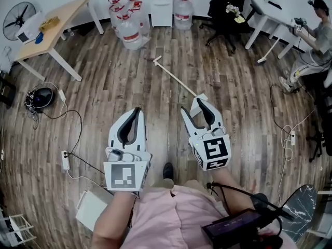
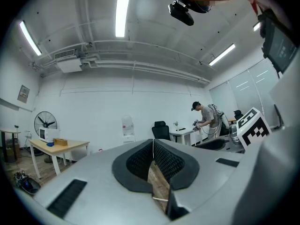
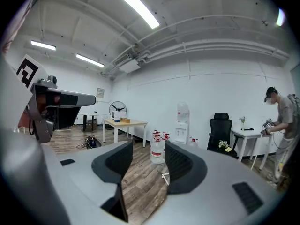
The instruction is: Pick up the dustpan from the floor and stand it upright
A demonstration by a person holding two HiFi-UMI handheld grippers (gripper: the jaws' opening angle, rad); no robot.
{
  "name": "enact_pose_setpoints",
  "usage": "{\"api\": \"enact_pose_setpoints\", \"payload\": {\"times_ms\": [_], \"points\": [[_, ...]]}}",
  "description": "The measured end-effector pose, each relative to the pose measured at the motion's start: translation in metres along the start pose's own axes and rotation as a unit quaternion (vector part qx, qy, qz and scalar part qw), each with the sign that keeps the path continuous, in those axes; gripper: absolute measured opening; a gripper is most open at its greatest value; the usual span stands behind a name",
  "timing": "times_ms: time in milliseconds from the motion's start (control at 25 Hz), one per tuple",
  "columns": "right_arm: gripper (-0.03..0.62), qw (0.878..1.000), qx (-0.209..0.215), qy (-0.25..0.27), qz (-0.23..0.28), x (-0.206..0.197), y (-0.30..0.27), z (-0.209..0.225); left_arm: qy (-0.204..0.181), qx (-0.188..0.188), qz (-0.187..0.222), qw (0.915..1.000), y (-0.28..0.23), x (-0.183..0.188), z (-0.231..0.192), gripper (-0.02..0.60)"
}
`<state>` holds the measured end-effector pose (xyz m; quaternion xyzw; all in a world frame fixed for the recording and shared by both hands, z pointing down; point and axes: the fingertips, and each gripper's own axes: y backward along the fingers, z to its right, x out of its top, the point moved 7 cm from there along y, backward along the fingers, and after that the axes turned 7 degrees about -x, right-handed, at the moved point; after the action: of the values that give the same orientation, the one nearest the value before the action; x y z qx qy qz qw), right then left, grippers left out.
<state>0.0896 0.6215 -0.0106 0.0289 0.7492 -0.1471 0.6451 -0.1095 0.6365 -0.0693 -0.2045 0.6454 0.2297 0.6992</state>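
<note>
Plainly, the dustpan (image 1: 176,78) lies flat on the wooden floor (image 1: 114,82) in front of the person. Its long pale handle runs away from them at a slant toward the cluster of water bottles (image 1: 129,19), and its near end slips out of sight behind the right gripper (image 1: 191,106). That gripper is held above the floor with its jaws spread apart and nothing between them. In the right gripper view, only floorboards, the bottles and the far tip of the handle (image 3: 165,176) show through the gap of the right gripper (image 3: 149,146). The left gripper (image 1: 137,110) hangs beside it, a little apart, also off the floor. The left gripper view shows the left gripper (image 2: 153,142) with its jaw tips pressed together and clasping nothing. Off to one side stand a wooden table (image 1: 52,27) and a fan (image 1: 15,19). At the other side, well away, another person (image 1: 311,40) is by a white desk (image 1: 264,9).
</note>
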Motion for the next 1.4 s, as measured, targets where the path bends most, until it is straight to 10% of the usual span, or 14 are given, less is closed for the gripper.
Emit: {"api": "enact_pose_setpoints", "payload": {"times_ms": [680, 1400], "points": [[0.198, 1.0, -0.019, -0.01, -0.009, -0.003, -0.11, 0.036, -0.005, -0.021, -0.018, 0.9996, -0.098, -0.031, -0.066, 0.015], [0.189, 0.999, 0.012, -0.012, -0.03, 0.014, -0.386, 0.157, 0.002, 0.009, -0.076, 0.9971, -0.333, -0.064, -0.185, 0.015]]}}
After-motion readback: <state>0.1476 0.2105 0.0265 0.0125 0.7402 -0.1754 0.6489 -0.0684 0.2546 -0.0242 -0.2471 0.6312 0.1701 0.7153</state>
